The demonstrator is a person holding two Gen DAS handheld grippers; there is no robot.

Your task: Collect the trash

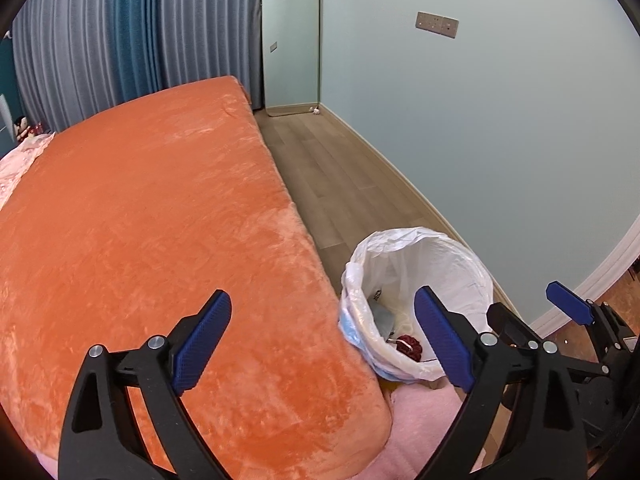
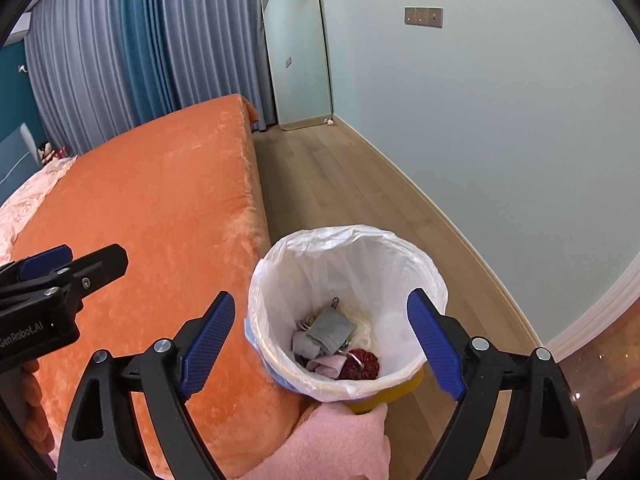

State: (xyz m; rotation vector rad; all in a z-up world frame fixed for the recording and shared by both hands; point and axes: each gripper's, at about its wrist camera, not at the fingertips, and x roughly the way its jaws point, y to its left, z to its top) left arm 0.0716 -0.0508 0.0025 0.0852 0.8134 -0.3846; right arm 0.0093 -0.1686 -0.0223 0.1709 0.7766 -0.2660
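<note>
A small bin [image 2: 400, 390] lined with a white plastic bag [image 2: 360, 264] stands on the floor against the bed's corner. Inside lie grey cloth scraps [image 2: 330, 330], a pink scrap [image 2: 332, 364] and a dark red crumpled piece [image 2: 362, 364]. My right gripper [image 2: 322, 344] hangs open above the bin's mouth, nothing between its blue pads. My left gripper [image 1: 322, 340] is open over the orange bed's corner, its right finger [image 1: 442, 336] over the bin's bag [image 1: 420, 268]. In the left wrist view the right gripper's blue pad [image 1: 568, 302] shows at the far right edge.
The bed with an orange plush cover [image 1: 160, 220] fills the left. A pink towel [image 2: 332, 440] lies at the bed's near corner. Wooden floor [image 2: 340, 184] runs between the bed and the pale wall to a leaning mirror [image 2: 298, 52]. Grey-blue curtains [image 2: 140, 48] hang behind.
</note>
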